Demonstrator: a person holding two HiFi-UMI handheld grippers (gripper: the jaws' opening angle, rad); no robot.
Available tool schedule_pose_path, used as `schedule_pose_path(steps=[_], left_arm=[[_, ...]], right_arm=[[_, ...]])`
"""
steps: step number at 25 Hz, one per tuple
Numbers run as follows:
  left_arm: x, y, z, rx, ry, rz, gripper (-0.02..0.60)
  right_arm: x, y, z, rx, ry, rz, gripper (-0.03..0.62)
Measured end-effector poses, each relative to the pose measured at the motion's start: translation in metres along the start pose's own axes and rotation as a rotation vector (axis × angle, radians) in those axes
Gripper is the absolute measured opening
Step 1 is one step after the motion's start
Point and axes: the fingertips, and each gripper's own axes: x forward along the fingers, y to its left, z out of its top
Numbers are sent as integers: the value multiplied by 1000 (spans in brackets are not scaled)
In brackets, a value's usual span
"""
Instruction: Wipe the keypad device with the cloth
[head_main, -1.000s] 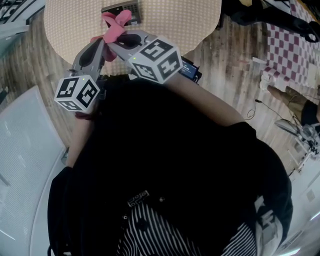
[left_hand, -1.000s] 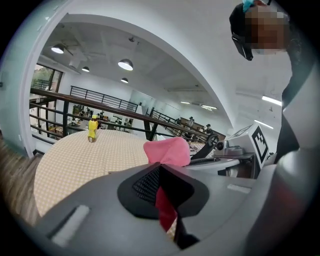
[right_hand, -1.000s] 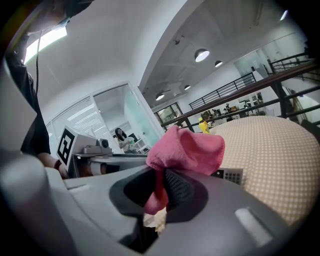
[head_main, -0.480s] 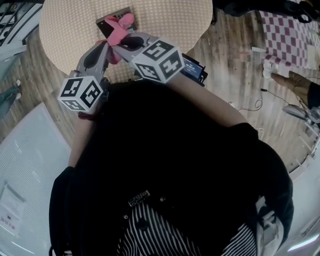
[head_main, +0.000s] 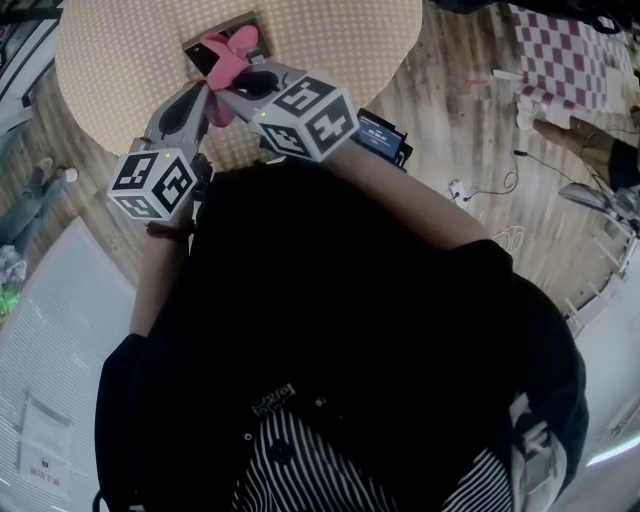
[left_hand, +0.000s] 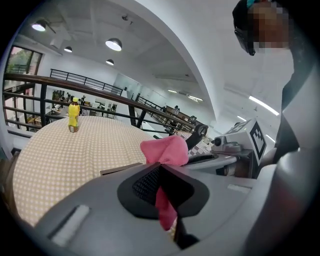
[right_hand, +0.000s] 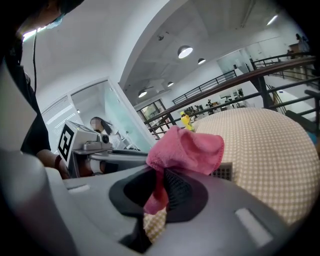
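Together, the left gripper (head_main: 203, 98) and right gripper (head_main: 226, 88) each clamp the pink cloth (head_main: 229, 54) above the keypad device (head_main: 196, 55) toward the table's (head_main: 320, 40) near edge.

Tablecloth (right_hand: 270, 150) open beyond keypad device (right_hand: 223, 173) (bottle (left_hand: 74, 115) far off).

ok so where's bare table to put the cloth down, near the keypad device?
Bare table right of the keypad device out to the rim; a narrower strip to its left. Far side shows only a yellow bottle. Crowded at the near edge: left gripper and right gripper both shut on the pink cloth right by the device.
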Motion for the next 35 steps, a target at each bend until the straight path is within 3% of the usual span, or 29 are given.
schedule_pose_path(steps=[10, 26, 30, 35], left_arm=[[10, 14, 15, 3, 75, -17, 3], [45, 31, 19, -37, 122, -75, 3], [55, 47, 25, 41, 156, -73, 3], [77, 59, 16, 204, 312, -93, 3]], right_arm=[[12, -10, 17, 60, 1, -5, 49], [23, -44, -5, 120, 67, -31, 49], [30, -44, -23, 129, 112, -28, 49], [32, -43, -46, 140, 177, -12, 49]])
